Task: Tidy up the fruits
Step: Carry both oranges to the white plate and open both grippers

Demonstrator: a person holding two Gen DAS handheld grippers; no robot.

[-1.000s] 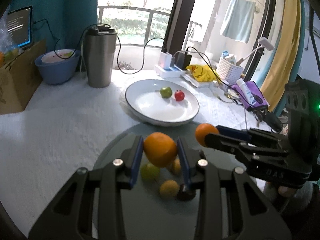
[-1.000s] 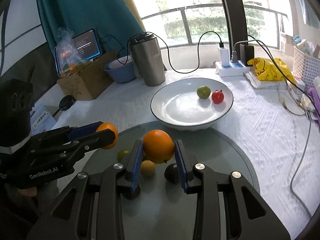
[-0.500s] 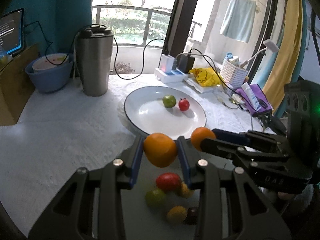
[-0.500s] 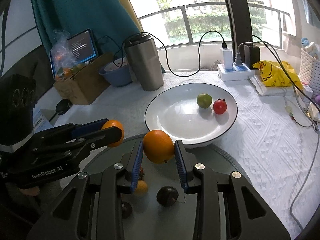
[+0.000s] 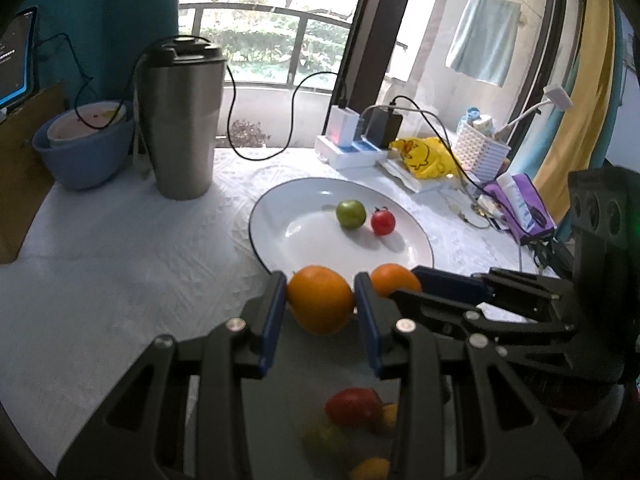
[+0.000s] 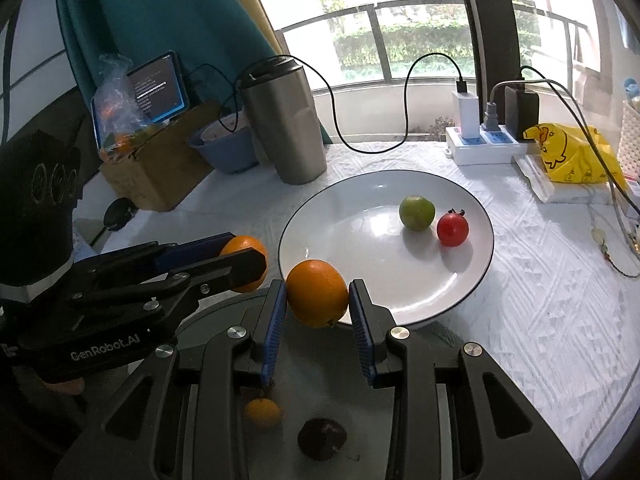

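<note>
I had both grippers pinching round oranges: left gripper (image 5: 320,300) fingers on one orange (image 5: 320,299), right gripper (image 6: 317,294) on another (image 6: 317,293), mid-frame near the white plate (image 6: 360,256).

**A lived-in home, by a balcony window**

This is a room in someone's home. A white textured tablecloth (image 6: 540,300) covers the table, whose far edge runs under a large window with a balcony railing (image 6: 400,12) and greenery outside. Along that far edge stand everyday household things: a steel tumbler (image 6: 284,120), a blue bowl (image 5: 80,152), a white power strip (image 6: 484,146) with chargers and trailing cables, a yellow plastic bag (image 6: 572,156) and a white woven basket (image 5: 482,154) of small bottles. A tablet (image 6: 160,88) leans above a cardboard box (image 6: 160,168) at the far left corner. A teal curtain (image 6: 152,12) hangs behind, and a towel (image 5: 484,54) hangs outside the glass.
</note>
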